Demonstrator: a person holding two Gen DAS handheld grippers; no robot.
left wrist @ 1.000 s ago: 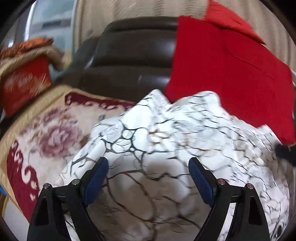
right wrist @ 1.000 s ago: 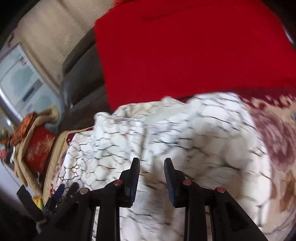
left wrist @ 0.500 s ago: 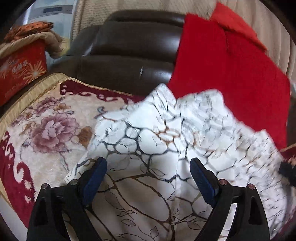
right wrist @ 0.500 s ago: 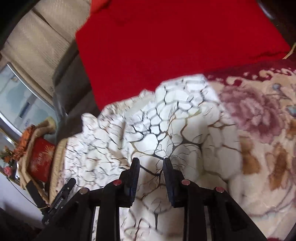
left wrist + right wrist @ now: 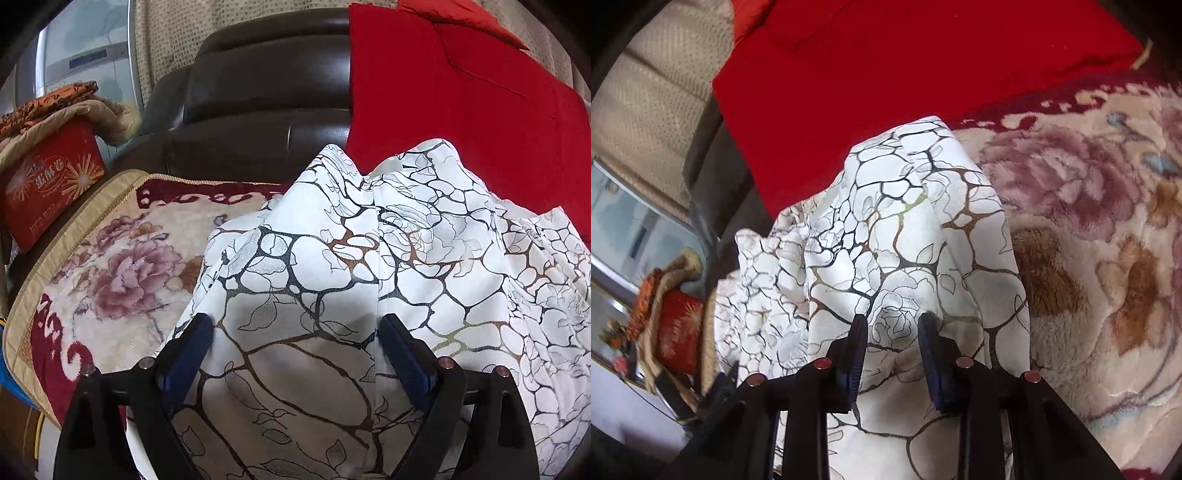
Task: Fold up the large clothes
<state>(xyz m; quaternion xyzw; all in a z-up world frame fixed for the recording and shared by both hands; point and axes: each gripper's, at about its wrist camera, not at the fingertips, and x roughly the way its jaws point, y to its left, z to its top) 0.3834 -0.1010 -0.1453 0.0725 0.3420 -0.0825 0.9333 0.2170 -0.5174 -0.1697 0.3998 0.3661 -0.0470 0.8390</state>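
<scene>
A white garment with a dark cracked-stone and rose print lies bunched on a floral blanket. Its far end rises in two peaks against a red cloth. My left gripper is open wide just over the near part of the garment, with flat fabric spanning the gap between its blue pads. In the right wrist view the same garment runs away from me as a long ridge. My right gripper hovers over that ridge with its jaws a narrow gap apart, and printed cloth shows between them unpinched.
A dark leather sofa back stands behind the blanket, with the red cloth draped over it. At the left, a red box sits under folded orange and beige cloths. Bare floral blanket lies to the right of the garment.
The garment, blurred and shifting a second ago, now lies still. The right gripper has swung towards the garment's right edge, bringing more floral blanket into view. Both gripper gaps look much the same.
</scene>
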